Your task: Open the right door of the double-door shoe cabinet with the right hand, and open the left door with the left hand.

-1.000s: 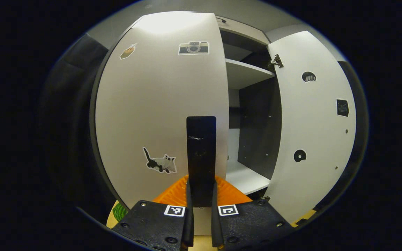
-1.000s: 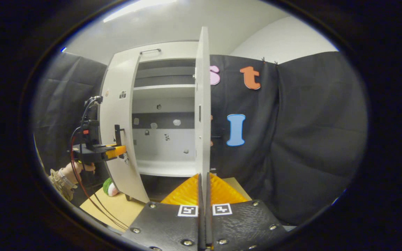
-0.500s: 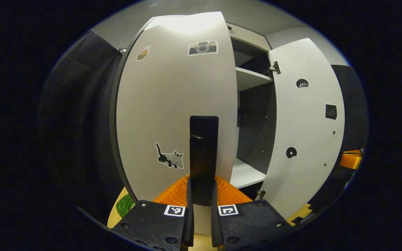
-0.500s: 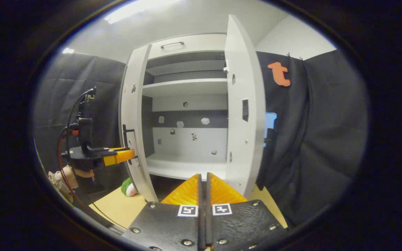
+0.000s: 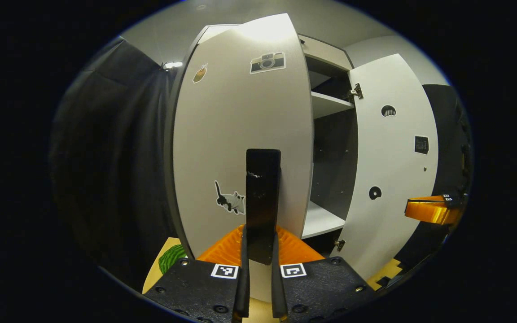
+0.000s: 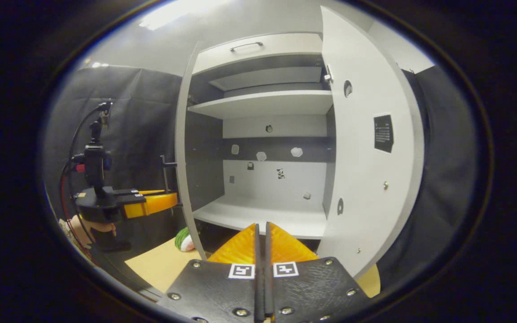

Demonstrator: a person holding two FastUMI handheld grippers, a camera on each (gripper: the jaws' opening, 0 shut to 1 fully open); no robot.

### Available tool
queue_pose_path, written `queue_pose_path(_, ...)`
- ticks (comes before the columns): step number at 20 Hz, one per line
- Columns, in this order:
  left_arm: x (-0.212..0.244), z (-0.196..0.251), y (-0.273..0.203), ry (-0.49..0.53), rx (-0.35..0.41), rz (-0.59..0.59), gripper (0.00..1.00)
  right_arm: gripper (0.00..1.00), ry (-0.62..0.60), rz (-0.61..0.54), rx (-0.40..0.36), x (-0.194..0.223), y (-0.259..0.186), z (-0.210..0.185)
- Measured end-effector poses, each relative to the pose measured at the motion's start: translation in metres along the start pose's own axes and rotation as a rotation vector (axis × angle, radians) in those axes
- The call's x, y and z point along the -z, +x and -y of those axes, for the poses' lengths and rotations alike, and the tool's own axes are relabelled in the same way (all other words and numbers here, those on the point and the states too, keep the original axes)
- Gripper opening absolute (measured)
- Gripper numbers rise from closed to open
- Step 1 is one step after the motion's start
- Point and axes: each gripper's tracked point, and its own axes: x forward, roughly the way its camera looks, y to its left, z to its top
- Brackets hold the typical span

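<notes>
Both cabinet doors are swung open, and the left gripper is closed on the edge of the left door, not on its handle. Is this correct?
Not fully. In the left gripper view the left gripper is closed on the black handle of the left door, not on its edge. Both doors are swung open, as said; the right door shows in the right gripper view.

No readable text, brand or number is found. Square coded markers (image 5: 224, 271) are seen on the left gripper (image 5: 257, 287) body at 6 o'clock; the same on the right gripper (image 6: 262, 287). A dark printed label (image 6: 383, 133) on the right door (image 6: 366, 179) at 3 o'clock is too small to be read.
</notes>
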Motion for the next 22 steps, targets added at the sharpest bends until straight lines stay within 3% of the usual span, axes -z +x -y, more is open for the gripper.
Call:
queue_pose_path(9, 0.001, -0.009, -0.006, -0.006, -0.042, -0.005, 0.2, 0.01, -0.006, -0.01, -0.121, 0.002, 0.025, -0.028)
queue_pose_path(22, 0.0, -0.029, -0.013, 0.01, -0.134, 0.0, 0.17, 0.01, -0.013, -0.035, -0.209, 0.012, 0.045, -0.053)
